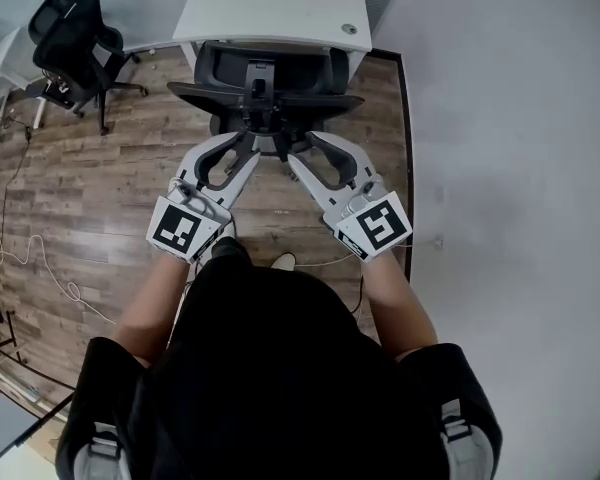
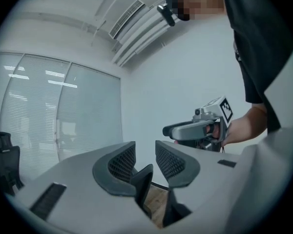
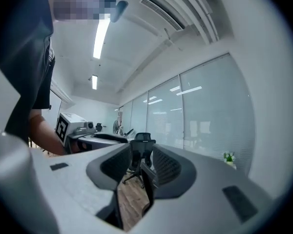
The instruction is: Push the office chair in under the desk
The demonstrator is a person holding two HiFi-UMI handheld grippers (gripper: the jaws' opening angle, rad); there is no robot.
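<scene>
Floor: brown wood-plank floor (image 1: 100,188) spread beneath the whole scene.
Desk: white rectangular desk (image 1: 270,8) sat dead ahead of the person.
Chair: black office chair (image 1: 270,73) faced that desk, its seat partly beneath the front edge and its back towards the person.
Spare chair: second black office chair (image 1: 75,38) stood well apart, off to the left.
Arms: both bare forearms reached forward and down, converging on the chair's back.
Left gripper: left gripper (image 1: 245,148) had its jaws apart, with a thin black edge of the chair's back between the pads, not pinched.
Right gripper: right gripper (image 1: 302,148), just beside it, also had its jaws apart, the black chair edge between them and close to one pad.
Cable: thin white cable (image 1: 40,263) looped across the floor at the left.
</scene>
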